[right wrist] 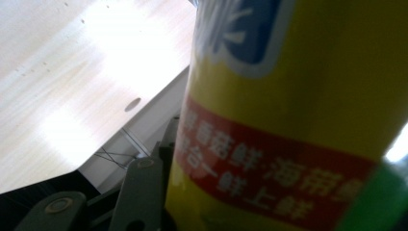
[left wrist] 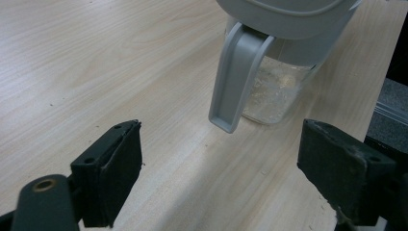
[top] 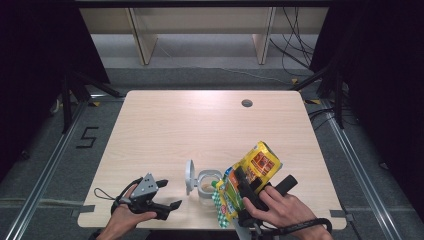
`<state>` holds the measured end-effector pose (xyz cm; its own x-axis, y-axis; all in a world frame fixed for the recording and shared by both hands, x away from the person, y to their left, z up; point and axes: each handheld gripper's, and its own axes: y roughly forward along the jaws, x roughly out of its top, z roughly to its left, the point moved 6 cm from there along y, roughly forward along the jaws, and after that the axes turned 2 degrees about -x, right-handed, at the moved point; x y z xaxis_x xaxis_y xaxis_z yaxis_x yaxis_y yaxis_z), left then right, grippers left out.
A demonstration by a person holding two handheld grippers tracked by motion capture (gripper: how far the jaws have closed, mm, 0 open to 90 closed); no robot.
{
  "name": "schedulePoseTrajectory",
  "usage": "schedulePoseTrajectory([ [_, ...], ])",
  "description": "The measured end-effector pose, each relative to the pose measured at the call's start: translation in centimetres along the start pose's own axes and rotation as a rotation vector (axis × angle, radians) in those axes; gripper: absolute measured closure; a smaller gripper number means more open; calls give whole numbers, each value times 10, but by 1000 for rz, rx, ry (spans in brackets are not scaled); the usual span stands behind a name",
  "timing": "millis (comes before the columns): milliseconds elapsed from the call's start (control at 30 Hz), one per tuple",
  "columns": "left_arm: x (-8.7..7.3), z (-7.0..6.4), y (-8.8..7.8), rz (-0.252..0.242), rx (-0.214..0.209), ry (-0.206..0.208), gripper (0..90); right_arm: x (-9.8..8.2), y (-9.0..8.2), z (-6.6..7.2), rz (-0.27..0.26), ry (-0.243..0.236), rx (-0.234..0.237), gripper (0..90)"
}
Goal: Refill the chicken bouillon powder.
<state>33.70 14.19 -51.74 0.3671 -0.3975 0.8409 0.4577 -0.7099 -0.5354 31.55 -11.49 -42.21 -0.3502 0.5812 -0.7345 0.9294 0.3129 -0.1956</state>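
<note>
Right tool [top: 248, 192]: closed on the yellow snack bag [top: 250, 175], jaws pressing its middle, so the bag hangs tilted with its lower end toward the jar [top: 207, 184]; judged, this is a pouring pose, the mouth aimed at the open container.
Bag up close: in the right gripper view the yellow snack bag [right wrist: 298, 120] stands right against the camera, its red band of print crossing the front, which fits a firm grip at mid-body.
Right hand [top: 282, 207]: comes in from the near edge of the bench [top: 200, 125], near its right corner, wrist bent so the tool leans left toward the jar.
Jar: clear, standing near the middle of the near edge, its grey lid [top: 189, 176] flipped up on the left side so the opening is free; a little pale content lies at the bottom.
Left tool [top: 167, 195]: jaws wide apart, holding nothing, pointed at the jar; in the left gripper view the lid's grey latch [left wrist: 235, 82] hangs just ahead, untouched.
Left hand [top: 125, 212]: rests low at the near edge toward the left corner, probably waiting to steady the jar.
</note>
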Motion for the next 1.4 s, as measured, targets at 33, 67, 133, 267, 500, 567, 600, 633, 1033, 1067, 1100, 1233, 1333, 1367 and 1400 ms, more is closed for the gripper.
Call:
schedulePoseTrajectory([
  [33, 1, -1, 1, -9, -4, -11, 152, -1, 1, -1, 11, -9, -6, 592],
  [67, 1, 0, 1, -11, -8, -1, 152, -1, 1, -1, 11, -9, -6, 592],
  [133, 1, 0, 0, -5, -8, 7, 152, 0, 0, 0, 16, -7, -8, 592],
  [267, 1, -1, 0, -6, -11, -5, 152, 0, 0, 0, 7, 0, -1, 593],
  [500, 1, -1, 0, -7, -7, -5, 152, -1, -1, -1, 9, -15, -13, 593],
  [567, 1, 0, 0, -4, -12, 7, 152, -2, -2, 2, 18, 6, -6, 594],
  [600, 1, 0, 0, -5, -11, 7, 152, -2, -2, 2, 18, 0, -5, 594],
  [633, 1, 0, 0, -5, -11, 7, 151, -2, -2, 2, 18, -8, -4, 594],
  [1033, 2, 0, -1, -9, 3, -13, 152, -5, -3, 2, 19, -3, -4, 595],
  [1067, 2, 0, -1, -19, 3, -23, 152, -4, -3, 2, 17, -2, -3, 595],
  [1100, 3, 1, -2, -21, 3, -20, 152, -4, -2, 3, 9, 5, 11, 595],
  [1233, 2, 1, -2, -16, -2, -26, 152, -5, -2, 3, 10, 5, 13, 596],
  [1333, 3, 2, -1, -19, 0, -1, 152, -5, -4, 5, 8, 12, 31, 599],
  [1367, 3, 2, -1, -19, 0, -3, 152, -6, -4, 4, 9, 8, 20, 599],
  [1400, 3, 2, -1, -19, 0, -2, 152, -6, -4, 7, 13, 32, 35, 600],
])
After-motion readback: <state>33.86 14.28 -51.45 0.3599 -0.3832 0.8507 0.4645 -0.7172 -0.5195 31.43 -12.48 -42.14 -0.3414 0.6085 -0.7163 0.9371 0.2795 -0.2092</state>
